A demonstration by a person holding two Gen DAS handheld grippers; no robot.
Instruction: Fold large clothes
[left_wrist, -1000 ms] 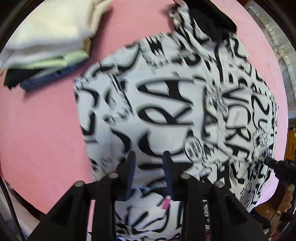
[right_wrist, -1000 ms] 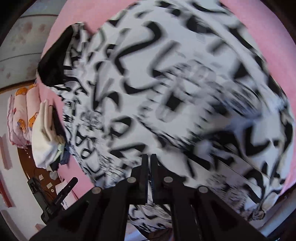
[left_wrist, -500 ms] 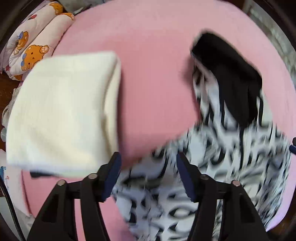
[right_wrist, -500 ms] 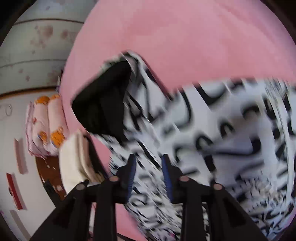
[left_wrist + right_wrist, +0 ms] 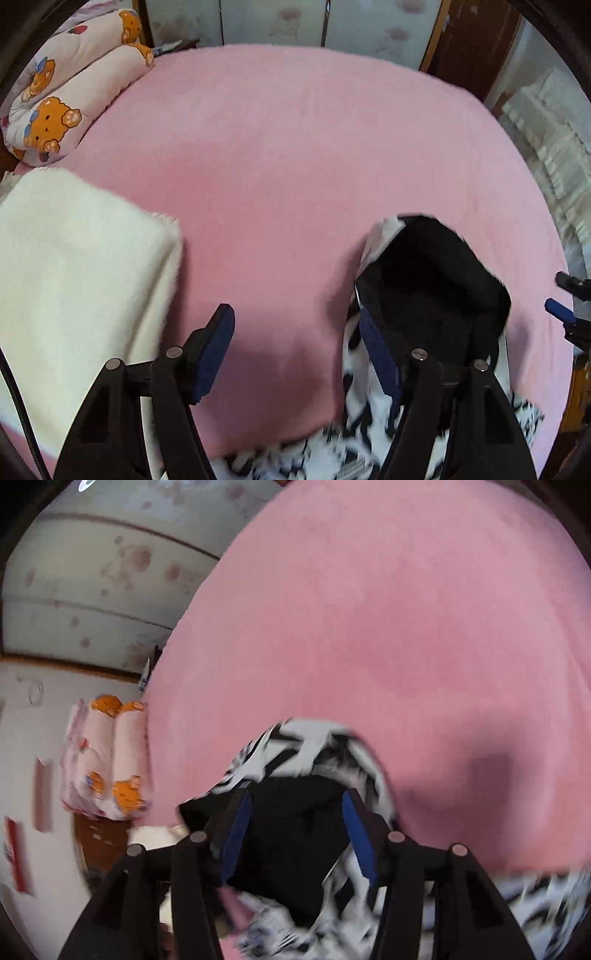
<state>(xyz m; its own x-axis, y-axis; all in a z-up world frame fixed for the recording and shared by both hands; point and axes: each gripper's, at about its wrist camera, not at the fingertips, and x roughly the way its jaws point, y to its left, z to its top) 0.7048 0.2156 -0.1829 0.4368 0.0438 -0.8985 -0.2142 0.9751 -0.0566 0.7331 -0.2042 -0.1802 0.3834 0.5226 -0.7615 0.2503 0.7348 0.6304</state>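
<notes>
Both claws let go since a second ago; left claw [image 5: 295,354] and right claw [image 5: 295,834] now gape, empty. Printed hoodie [image 5: 424,295] lies on bed [image 5: 295,166]. Next: square hood before folding inward.

The bed sheet [image 5: 295,166] is plain pink. The garment [image 5: 369,439] is white with bold black lettering-like marks, and its hood [image 5: 432,295] is solid black inside; in the right wrist view the print [image 5: 295,746] is blurred, so the marks cannot be read. The folded cloth [image 5: 74,266] is cream. The bedding roll [image 5: 66,96] is pale pink with orange cartoon bears. Both grippers are black with blue pads [image 5: 212,354].
</notes>
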